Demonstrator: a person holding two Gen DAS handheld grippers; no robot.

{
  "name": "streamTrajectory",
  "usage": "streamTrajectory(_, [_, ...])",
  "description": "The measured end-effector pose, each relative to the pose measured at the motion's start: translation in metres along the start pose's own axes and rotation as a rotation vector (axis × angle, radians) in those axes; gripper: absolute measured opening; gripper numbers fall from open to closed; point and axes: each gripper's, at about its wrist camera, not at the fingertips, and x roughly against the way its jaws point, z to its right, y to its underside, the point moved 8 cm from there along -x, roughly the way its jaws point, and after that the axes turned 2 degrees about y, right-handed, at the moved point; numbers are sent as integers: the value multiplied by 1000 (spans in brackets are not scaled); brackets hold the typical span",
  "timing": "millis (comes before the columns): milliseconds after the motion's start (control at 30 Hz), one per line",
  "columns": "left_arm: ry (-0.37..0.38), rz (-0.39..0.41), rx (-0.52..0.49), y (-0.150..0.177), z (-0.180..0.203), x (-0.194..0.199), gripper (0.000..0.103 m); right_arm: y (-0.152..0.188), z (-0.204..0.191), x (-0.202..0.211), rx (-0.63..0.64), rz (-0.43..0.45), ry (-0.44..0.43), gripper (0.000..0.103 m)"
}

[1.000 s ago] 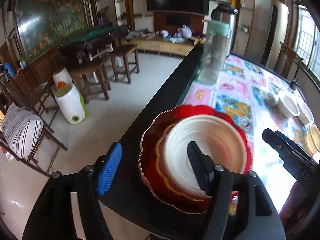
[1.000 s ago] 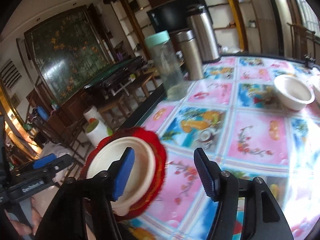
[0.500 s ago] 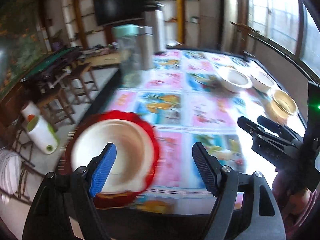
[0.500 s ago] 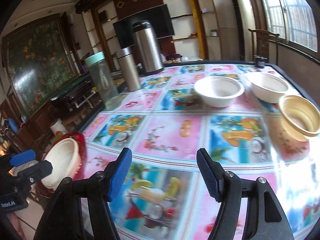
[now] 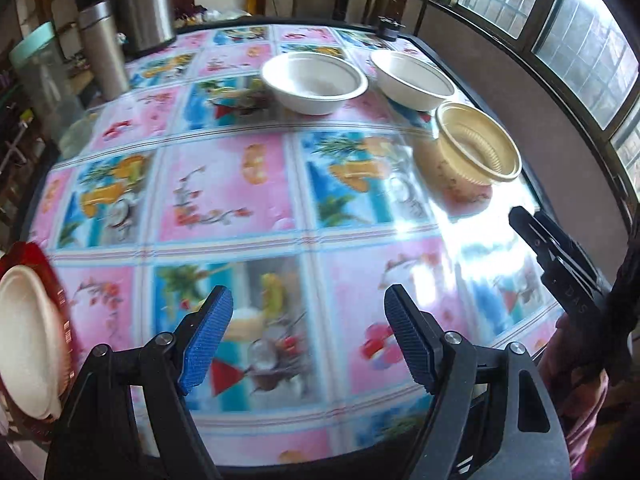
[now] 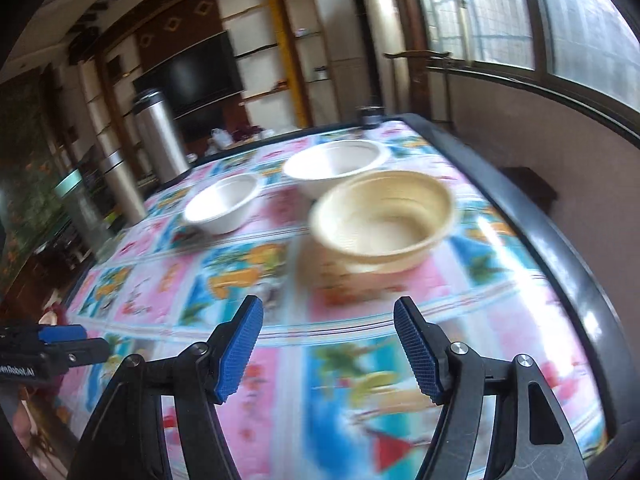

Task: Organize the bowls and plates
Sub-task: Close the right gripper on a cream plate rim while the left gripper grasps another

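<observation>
A white plate [image 5: 24, 336] lies stacked on a red plate [image 5: 60, 320] at the table's near left edge in the left wrist view. Two white bowls [image 5: 314, 82] [image 5: 414, 78] stand at the far side, with a yellow bowl [image 5: 476, 148] nearer on the right. My left gripper [image 5: 306, 340] is open over bare tablecloth, right of the plates. My right gripper [image 6: 328, 346] is open too, just short of the yellow bowl [image 6: 382, 216], with the white bowls [image 6: 222, 202] [image 6: 334, 164] beyond. Neither holds anything.
A colourful glossy tablecloth [image 5: 248, 184] covers the dark-rimmed table [image 6: 560, 240]. Two steel flasks [image 5: 104, 52] [image 5: 146, 4] and a clear jar with a teal lid [image 5: 40, 76] stand at the far left. A wall with windows runs along the right side.
Both grippers have swung right, away from the stacked plates and toward the bowls. The plates slid to the left edge of the left view; the yellow bowl now fills the right view's centre.
</observation>
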Motion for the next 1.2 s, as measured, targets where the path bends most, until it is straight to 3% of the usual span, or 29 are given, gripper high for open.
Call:
streamTrajectory(200, [68, -11, -2, -40, 40, -20, 78, -29, 91, -8, -151, -8, 113, 70])
streamTrajectory(400, [113, -61, 17, -88, 71, -36, 78, -63, 122, -21, -196, -7, 146, 70])
streamTrajectory(600, [167, -123, 30, -131, 103, -62, 78, -85, 135, -63, -328, -129, 30, 70])
streamTrajectory(767, [203, -187, 67, -143, 115, -86, 78, -81, 137, -103, -440, -246, -84, 70])
streamTrajectory(900, [240, -214, 93, -143, 123, -100, 78, -71, 137, -113, -483, -253, -145, 70])
streamTrajectory(1200, [291, -180, 157, -142, 127, -110, 78, -69, 141, -110, -541, -229, -233, 70])
